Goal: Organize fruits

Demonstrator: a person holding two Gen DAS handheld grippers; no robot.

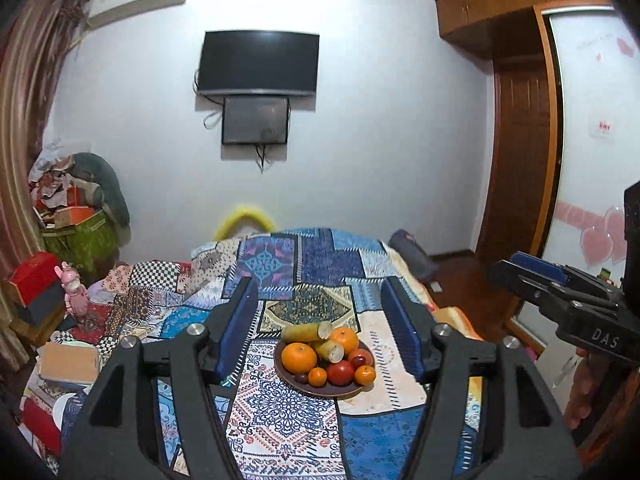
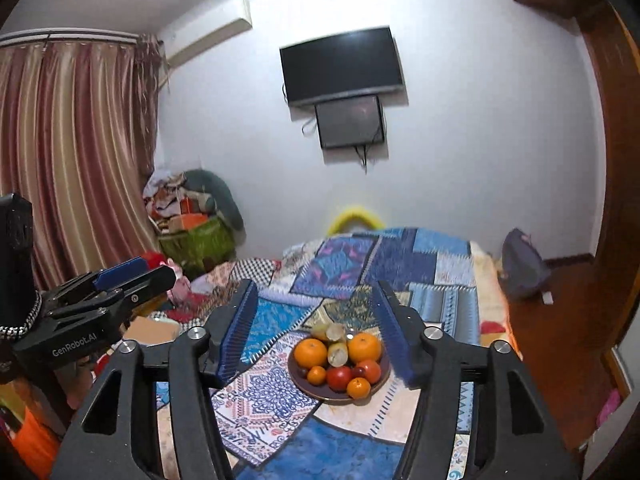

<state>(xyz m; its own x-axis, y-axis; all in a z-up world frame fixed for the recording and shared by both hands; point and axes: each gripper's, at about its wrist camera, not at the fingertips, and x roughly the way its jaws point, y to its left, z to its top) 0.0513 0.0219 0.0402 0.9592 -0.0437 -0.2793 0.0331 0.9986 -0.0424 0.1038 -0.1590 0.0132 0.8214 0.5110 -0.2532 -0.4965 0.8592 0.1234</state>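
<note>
A brown plate (image 1: 320, 391) (image 2: 308, 393) of fruit sits on the patchwork bedspread. It holds large oranges (image 1: 298, 357) (image 2: 311, 353), small tangerines (image 1: 365, 374) (image 2: 358, 387), a red tomato (image 1: 340, 372) (image 2: 339, 377), dark plums and two cut yellow-green pieces (image 1: 306, 332) (image 2: 337, 353). My left gripper (image 1: 320, 292) is open and empty, held above and before the plate. My right gripper (image 2: 314, 292) is open and empty, likewise short of the plate. Each gripper shows at the edge of the other's view (image 1: 520, 266) (image 2: 156, 272).
The patchwork bedspread (image 1: 280, 412) (image 2: 360, 440) covers the bed. Boxes, a pink toy figure (image 1: 74, 292) and piled clutter stand to the left. A wooden wardrobe (image 1: 516, 168) and floor lie to the right. A television (image 1: 259, 62) hangs on the far wall.
</note>
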